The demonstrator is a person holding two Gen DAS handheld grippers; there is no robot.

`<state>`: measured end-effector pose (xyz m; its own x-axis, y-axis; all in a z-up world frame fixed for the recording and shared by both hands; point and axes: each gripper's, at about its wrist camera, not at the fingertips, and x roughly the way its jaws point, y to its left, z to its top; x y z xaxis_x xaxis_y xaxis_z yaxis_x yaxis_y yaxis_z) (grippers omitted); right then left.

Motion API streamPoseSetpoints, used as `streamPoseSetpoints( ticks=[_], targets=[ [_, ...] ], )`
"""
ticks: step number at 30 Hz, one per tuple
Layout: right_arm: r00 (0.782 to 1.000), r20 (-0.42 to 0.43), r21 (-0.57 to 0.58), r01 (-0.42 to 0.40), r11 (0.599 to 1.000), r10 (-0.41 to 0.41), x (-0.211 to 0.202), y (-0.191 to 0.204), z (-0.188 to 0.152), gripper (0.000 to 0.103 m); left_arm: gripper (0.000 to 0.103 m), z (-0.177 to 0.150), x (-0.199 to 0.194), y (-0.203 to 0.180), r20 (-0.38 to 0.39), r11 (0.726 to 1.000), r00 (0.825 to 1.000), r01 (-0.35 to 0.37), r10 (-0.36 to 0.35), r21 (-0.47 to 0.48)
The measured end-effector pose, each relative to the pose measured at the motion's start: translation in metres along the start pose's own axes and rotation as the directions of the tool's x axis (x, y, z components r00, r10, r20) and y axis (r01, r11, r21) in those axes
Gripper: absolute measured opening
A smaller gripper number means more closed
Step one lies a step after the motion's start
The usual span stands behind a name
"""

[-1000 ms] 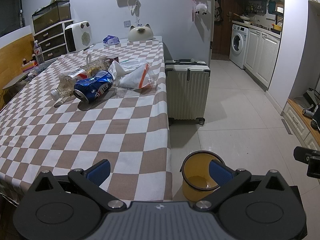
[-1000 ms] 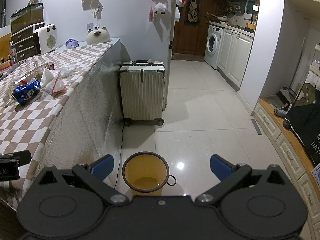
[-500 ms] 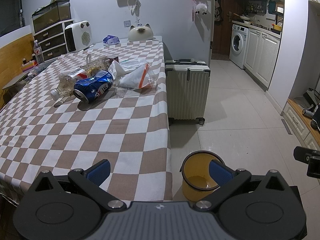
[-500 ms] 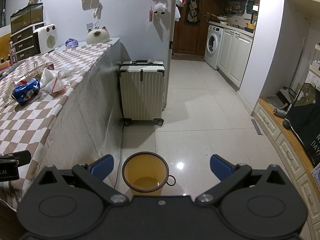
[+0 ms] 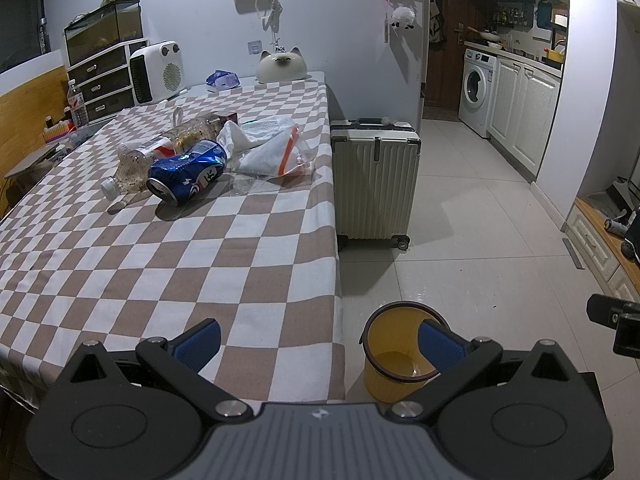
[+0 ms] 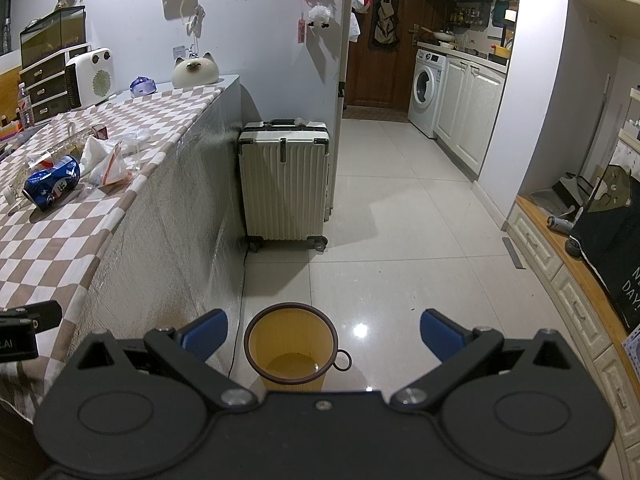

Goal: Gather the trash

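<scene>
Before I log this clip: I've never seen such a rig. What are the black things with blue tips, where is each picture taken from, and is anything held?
Each picture comes from a camera riding on a hand-held claw, looking forward along its two blue-padded fingers. The left claw hovers over the corner of the checkered table; the right claw is over the floor, above the yellow bin. Both are open and hold nothing. On the table lie a crushed blue can, a clear plastic bottle and crumpled plastic bags. A suitcase stands beside the table.
</scene>
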<state>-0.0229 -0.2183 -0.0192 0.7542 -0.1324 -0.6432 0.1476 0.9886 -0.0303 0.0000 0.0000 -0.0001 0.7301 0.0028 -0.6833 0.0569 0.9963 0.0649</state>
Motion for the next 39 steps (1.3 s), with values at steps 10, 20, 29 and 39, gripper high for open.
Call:
streamPoseSetpoints(
  ticks=[10,20,29,39],
  targets=[
    [1.000,-0.001,0.001,0.000,1.000,0.000,0.000,0.001,-0.001,0.103,0.103,0.000,0.000,0.000,0.000,1.000,1.000,0.001,-0.001,0.000],
    [1.000,0.003,0.003,0.005,1.000,-0.005,0.001,0.001,0.000,0.103,0.103,0.003,-0.008,0.003,0.044,1.000,0.999,-0.025,0.026,-0.004],
    [0.997,0.071,0.004,-0.016,1.000,0.016,-0.004,0.003,0.012,0.103,0.103,0.029,-0.015,0.029,0.167,0.996,0.982,-0.080,0.085,-0.042],
    [0.974,0.207,-0.043,-0.088,0.995,0.095,-0.011,0.024,0.054,0.103,0.103,0.064,-0.011,0.070,0.264,0.982,0.949,-0.145,0.172,-0.118]
  ],
)
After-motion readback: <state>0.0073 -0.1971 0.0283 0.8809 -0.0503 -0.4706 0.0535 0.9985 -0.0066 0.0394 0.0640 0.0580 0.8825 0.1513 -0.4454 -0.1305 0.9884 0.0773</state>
